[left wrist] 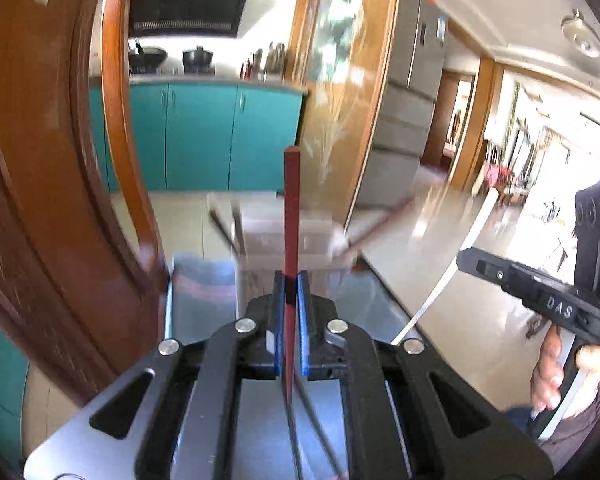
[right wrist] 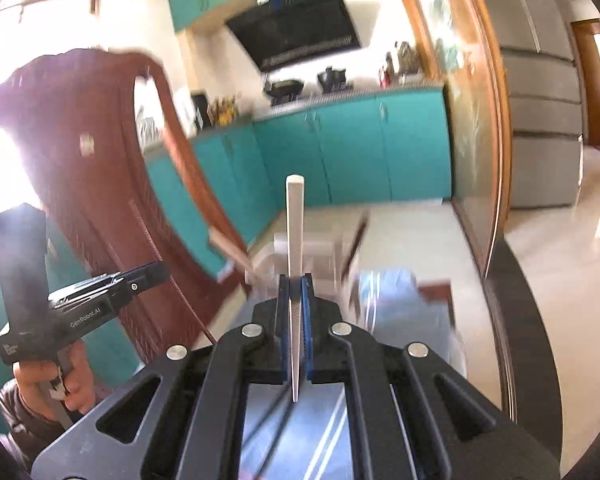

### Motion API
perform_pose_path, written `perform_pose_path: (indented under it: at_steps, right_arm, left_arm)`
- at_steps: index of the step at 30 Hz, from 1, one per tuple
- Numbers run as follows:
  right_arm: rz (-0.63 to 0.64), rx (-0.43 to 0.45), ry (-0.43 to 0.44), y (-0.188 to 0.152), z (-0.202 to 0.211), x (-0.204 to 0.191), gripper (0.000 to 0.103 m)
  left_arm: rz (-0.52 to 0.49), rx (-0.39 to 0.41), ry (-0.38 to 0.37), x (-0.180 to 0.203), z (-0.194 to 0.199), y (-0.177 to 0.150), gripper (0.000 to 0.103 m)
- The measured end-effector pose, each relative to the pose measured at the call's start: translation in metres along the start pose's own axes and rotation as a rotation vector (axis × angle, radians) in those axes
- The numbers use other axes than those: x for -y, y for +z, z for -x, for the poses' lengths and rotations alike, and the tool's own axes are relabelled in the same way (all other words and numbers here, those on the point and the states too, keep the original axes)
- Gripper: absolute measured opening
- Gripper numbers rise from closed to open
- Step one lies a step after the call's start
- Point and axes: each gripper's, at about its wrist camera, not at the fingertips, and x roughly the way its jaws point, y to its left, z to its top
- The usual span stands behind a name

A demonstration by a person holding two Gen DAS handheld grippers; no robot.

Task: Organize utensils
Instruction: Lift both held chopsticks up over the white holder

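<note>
My left gripper is shut on a red chopstick that stands upright between its blue pads. My right gripper is shut on a white chopstick, also upright. A clear plastic utensil box sits blurred on the glass table just beyond the left gripper; it also shows in the right wrist view. More chopsticks lie across the box. The right gripper appears at the right of the left wrist view, holding the white chopstick. The left gripper appears at the left of the right wrist view.
A dark wooden chair back stands close on the left, also seen in the right wrist view. A folded cloth lies on the glass table. Teal kitchen cabinets, a wooden door frame and a fridge are beyond.
</note>
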Motion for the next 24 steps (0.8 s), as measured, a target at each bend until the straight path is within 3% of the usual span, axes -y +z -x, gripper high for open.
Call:
perform_pose_path:
  at_steps: [5, 9, 13, 18, 24]
  right_arm:
    - [-0.013, 0.168, -0.029, 0.040, 0.011, -0.006, 0.006]
    - [-0.028, 0.300, -0.079, 0.052, 0.005, -0.007, 0.006]
    - [0.022, 0.311, -0.158, 0.042, -0.021, -0.009, 0.006]
    - [0.040, 0.251, -0.164, 0.028, -0.050, -0.006, 0.006]
    - [0.043, 0.203, -0.159, 0.015, -0.065, -0.004, 0.006]
  left_arm:
    - [0.081, 0.185, 0.017, -0.011, 0.010, 0.056, 0.007]
    - [0.143, 0.332, 0.085, -0.022, -0.003, 0.073, 0.007]
    - [0.126, 0.293, 0.172, -0.024, -0.039, 0.062, 0.007]
    - [0.075, 0.233, 0.192, -0.020, -0.063, 0.049, 0.007]
    - [0.052, 0.227, 0.216, -0.014, -0.067, 0.038, 0.007]
